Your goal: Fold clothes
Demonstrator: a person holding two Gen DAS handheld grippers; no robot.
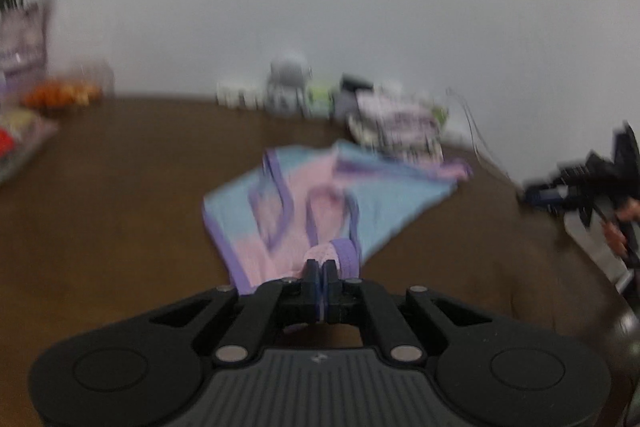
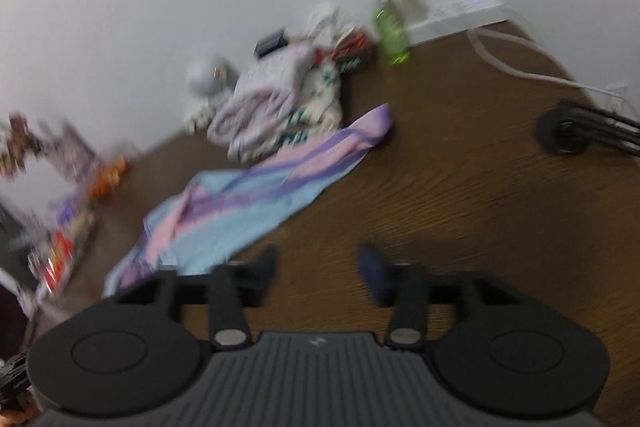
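In the left wrist view, the left hand-held gripper (image 1: 322, 267) sits at the lower middle of the frame with its two black fingers pressed together on a bunched pink and purple edge of the pastel blue, pink and purple striped garment (image 1: 320, 199). The rest of that garment spreads out over the dark brown wooden bench (image 1: 120, 207) toward the centre of the frame, loosely rumpled. Behind it, at the upper middle, lies a stack of folded pale patterned clothes (image 1: 400, 125), with small blurred items along the white wall.

At the right edge of the same view the right hand-held gripper (image 1: 560, 193) shows, held by a hand (image 1: 624, 223).

In the right wrist view, that gripper's fingers (image 2: 264, 267) stand wide apart at the lower middle, holding nothing, above bare bench. The garment stretches from the lower left toward the upper centre of the frame, beside the folded stack. A green clear plastic bottle (image 2: 392, 31) stands near the wall at the upper right.
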